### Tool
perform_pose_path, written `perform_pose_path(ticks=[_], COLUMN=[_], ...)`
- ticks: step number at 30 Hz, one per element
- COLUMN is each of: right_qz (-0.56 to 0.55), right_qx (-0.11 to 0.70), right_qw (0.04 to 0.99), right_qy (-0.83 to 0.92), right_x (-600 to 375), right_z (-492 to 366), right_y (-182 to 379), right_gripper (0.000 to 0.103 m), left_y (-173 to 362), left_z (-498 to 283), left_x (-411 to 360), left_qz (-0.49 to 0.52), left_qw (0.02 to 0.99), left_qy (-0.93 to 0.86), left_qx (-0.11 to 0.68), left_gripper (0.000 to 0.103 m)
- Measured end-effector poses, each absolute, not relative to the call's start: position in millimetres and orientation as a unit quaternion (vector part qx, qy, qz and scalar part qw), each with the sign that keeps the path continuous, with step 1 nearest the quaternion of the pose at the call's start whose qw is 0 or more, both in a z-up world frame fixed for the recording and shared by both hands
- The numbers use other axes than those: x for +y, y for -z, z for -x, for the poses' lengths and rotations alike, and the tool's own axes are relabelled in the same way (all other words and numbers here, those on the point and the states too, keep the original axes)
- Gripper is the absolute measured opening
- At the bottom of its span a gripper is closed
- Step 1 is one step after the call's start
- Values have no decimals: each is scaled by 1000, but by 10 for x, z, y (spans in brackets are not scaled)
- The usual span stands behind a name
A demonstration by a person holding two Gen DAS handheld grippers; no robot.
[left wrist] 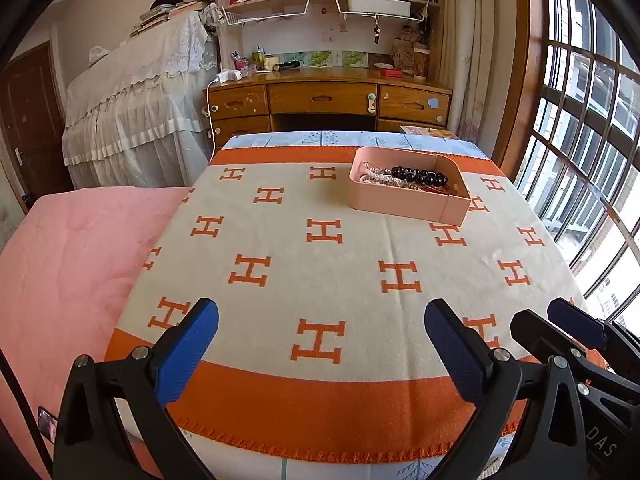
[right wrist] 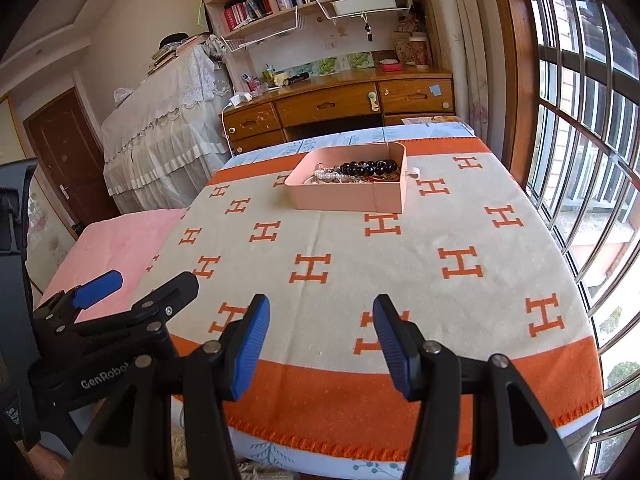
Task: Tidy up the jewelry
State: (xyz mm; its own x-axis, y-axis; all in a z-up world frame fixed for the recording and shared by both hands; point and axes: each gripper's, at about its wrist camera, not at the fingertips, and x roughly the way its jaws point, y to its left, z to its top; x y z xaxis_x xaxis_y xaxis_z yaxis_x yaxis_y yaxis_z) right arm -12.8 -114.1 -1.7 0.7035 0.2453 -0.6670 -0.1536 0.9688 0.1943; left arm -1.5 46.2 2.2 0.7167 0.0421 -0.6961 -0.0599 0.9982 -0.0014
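A pink tray (left wrist: 404, 200) (right wrist: 344, 198) stands at the far side of a table covered with a beige and orange H-pattern blanket (left wrist: 320, 264) (right wrist: 360, 264). In it lie a black bead bracelet (left wrist: 418, 176) (right wrist: 370, 167), clear bead strands (left wrist: 380, 178) (right wrist: 328, 176) and a reddish piece (right wrist: 382, 178). My left gripper (left wrist: 322, 324) is open and empty above the table's near edge. My right gripper (right wrist: 322, 320) is open and empty beside it, also near the front edge. Each shows in the other's view, the right (left wrist: 576, 320) and the left (right wrist: 120, 288).
A pink cushion (left wrist: 68, 264) lies left of the table. A wooden desk (left wrist: 328, 98) with shelves stands behind it, with a lace-covered piece of furniture (left wrist: 136, 104) at the left. A barred window (left wrist: 588, 120) runs along the right.
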Motion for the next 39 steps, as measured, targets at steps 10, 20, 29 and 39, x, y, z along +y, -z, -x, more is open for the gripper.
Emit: perform_pose_path(ticks=[10, 20, 29, 39], right_qz=[-64, -64, -66, -65], right_qx=[370, 367, 367, 364], right_qw=[920, 921, 921, 922], right_qy=[-110, -111, -111, -112], right_x=[-1157, -1149, -1131, -1138], right_z=[123, 113, 98, 91], right_y=[23, 20, 15, 17], right_gripper=[54, 54, 54, 54], left_y=[-9, -2, 19, 18], left_z=[21, 26, 22, 25], left_x=[467, 488, 497, 496], left_qz=[15, 15, 15, 15], left_qw=[925, 924, 924, 924], left_qy=[-27, -28, -27, -28], left_qx=[380, 380, 381, 381], left_gripper=[102, 102, 102, 102])
